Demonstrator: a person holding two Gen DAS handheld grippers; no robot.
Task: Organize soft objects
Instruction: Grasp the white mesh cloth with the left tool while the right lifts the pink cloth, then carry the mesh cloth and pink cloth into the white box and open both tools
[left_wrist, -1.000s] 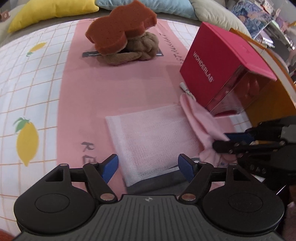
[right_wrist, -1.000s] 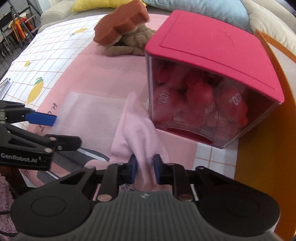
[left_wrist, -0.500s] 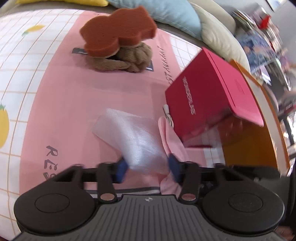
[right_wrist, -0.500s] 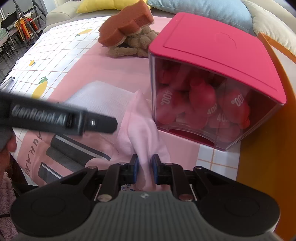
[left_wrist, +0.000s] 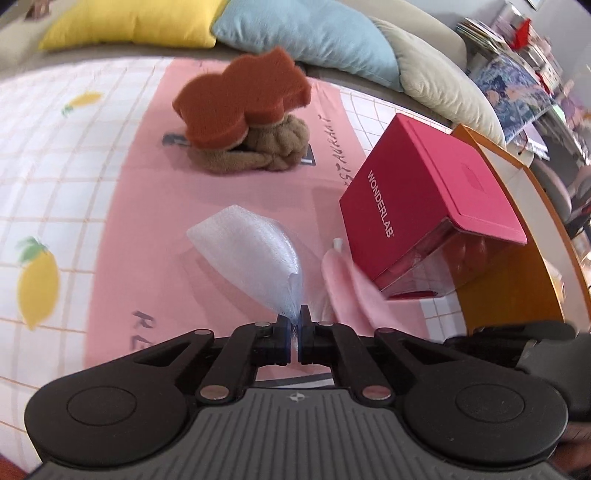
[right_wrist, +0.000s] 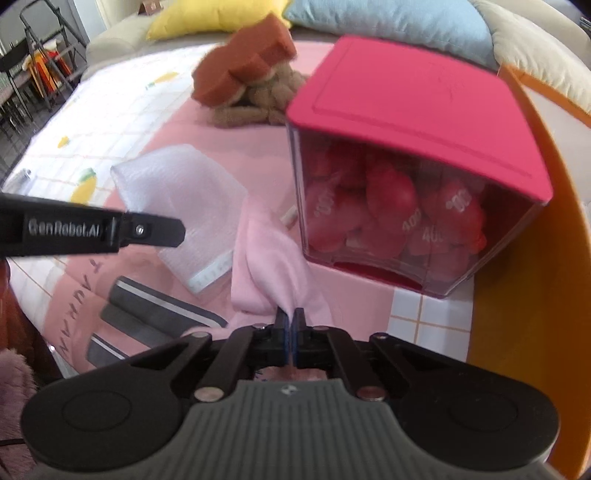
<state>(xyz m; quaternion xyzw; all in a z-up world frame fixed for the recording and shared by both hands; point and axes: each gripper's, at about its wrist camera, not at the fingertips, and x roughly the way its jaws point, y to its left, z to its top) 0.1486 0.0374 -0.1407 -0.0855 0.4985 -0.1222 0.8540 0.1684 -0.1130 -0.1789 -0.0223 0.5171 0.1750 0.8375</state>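
Left gripper (left_wrist: 294, 325) clamped on white mesh bag (left_wrist: 255, 251); right gripper (right_wrist: 291, 328) pinching pink cloth (right_wrist: 271, 266), red box (right_wrist: 402, 177) at 1 o'clock

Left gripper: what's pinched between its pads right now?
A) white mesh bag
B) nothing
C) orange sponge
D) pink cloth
A: the left gripper is shut on the gathered edge of the white mesh bag, which fans out from its pads; the pink cloth is in the right gripper, and the orange sponge lies untouched on the brown towel.
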